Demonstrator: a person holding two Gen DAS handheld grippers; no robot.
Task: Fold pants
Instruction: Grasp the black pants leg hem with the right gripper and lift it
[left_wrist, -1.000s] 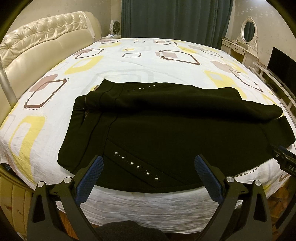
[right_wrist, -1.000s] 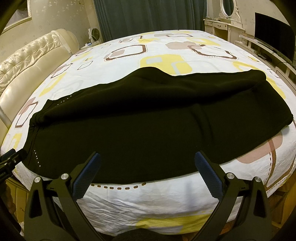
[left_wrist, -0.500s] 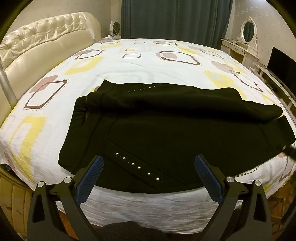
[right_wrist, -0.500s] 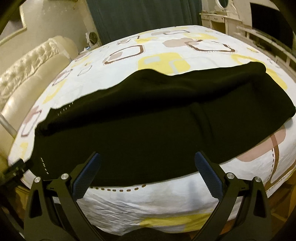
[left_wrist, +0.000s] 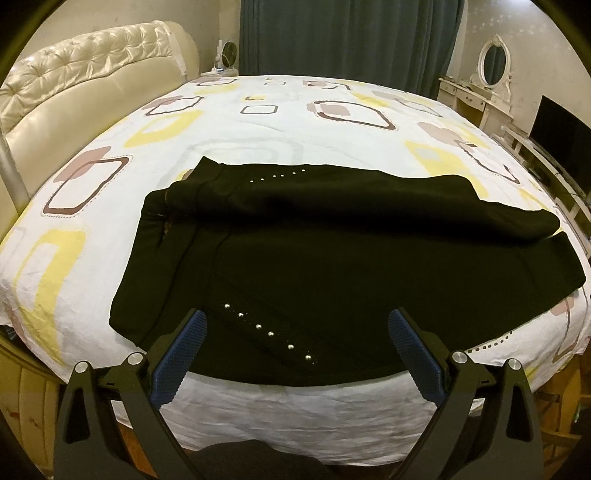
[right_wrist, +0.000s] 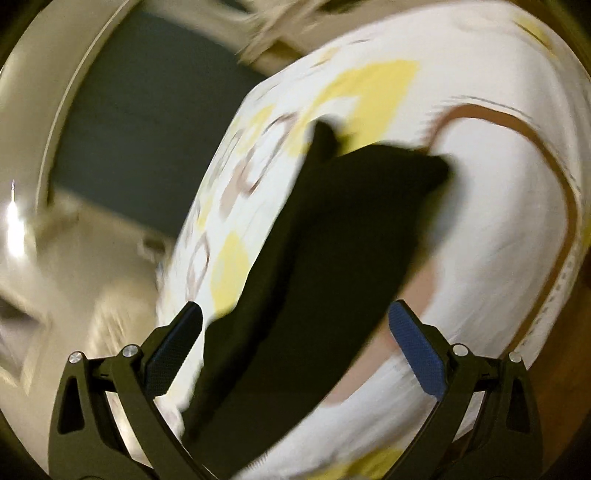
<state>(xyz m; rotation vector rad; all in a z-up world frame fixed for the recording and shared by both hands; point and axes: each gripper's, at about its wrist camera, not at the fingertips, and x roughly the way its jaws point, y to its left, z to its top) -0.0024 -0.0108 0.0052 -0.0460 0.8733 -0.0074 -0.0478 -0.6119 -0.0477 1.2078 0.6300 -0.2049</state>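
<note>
Black pants (left_wrist: 332, 266) lie on the bed, folded lengthwise, waist to the left, legs running right. Silver studs (left_wrist: 269, 334) line the near pocket. My left gripper (left_wrist: 295, 328) is open and empty, hovering just in front of the near edge of the pants. In the right wrist view the picture is blurred and tilted; the pants (right_wrist: 325, 258) show as a dark strip running away from me. My right gripper (right_wrist: 295, 325) is open and empty, above their near end.
The bed has a white sheet (left_wrist: 258, 122) with yellow and brown squares and a cream tufted headboard (left_wrist: 85, 62) on the left. A dressing table with mirror (left_wrist: 491, 74) and a dark screen (left_wrist: 561, 129) stand at right. Dark curtains (left_wrist: 347, 37) hang behind.
My right gripper has swung and rolled sharply, so its view now looks along the pants from one end and is blurred. It has left the left wrist view. The left gripper has hardly moved.
</note>
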